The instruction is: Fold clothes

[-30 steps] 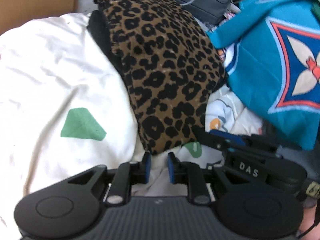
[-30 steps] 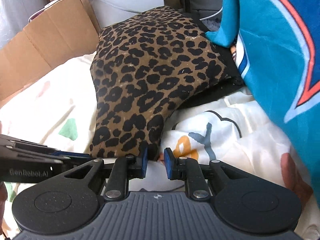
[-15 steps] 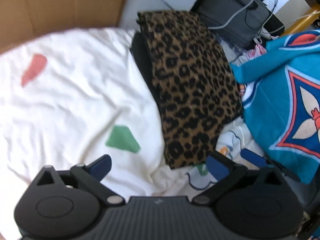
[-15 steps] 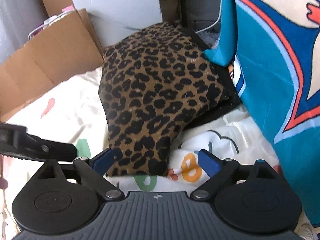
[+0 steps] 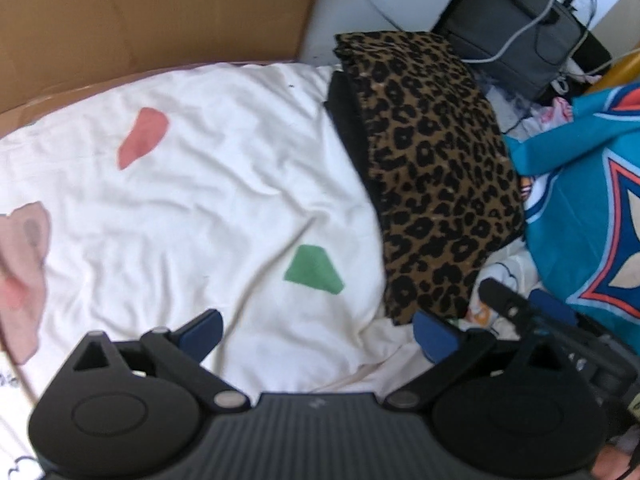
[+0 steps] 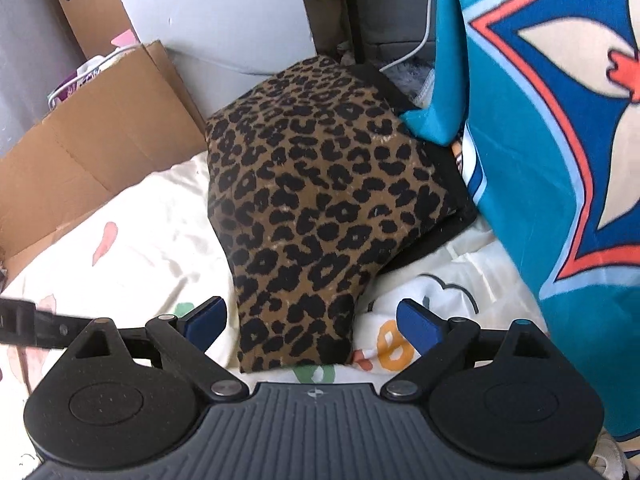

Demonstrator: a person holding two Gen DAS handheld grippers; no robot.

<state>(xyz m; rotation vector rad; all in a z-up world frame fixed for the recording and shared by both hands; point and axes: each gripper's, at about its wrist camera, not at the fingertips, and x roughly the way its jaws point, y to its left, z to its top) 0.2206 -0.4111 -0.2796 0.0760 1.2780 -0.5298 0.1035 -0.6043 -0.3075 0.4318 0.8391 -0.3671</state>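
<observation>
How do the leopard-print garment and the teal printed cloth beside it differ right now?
The leopard-print garment lies folded in a compact stack on the bedsheet; the teal printed cloth is unfolded and bunched up. The leopard-print garment is brown with black spots; the teal printed cloth has a red-edged blue emblem. Neither is held.

No readable text shows; the letters printed on the white sheet (image 6: 392, 350) stay unclear.

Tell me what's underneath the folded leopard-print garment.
A black layer shows along the leopard-print garment's edges, and below that the white printed sheet. Whether the black is lining or a separate piece is hidden.
</observation>
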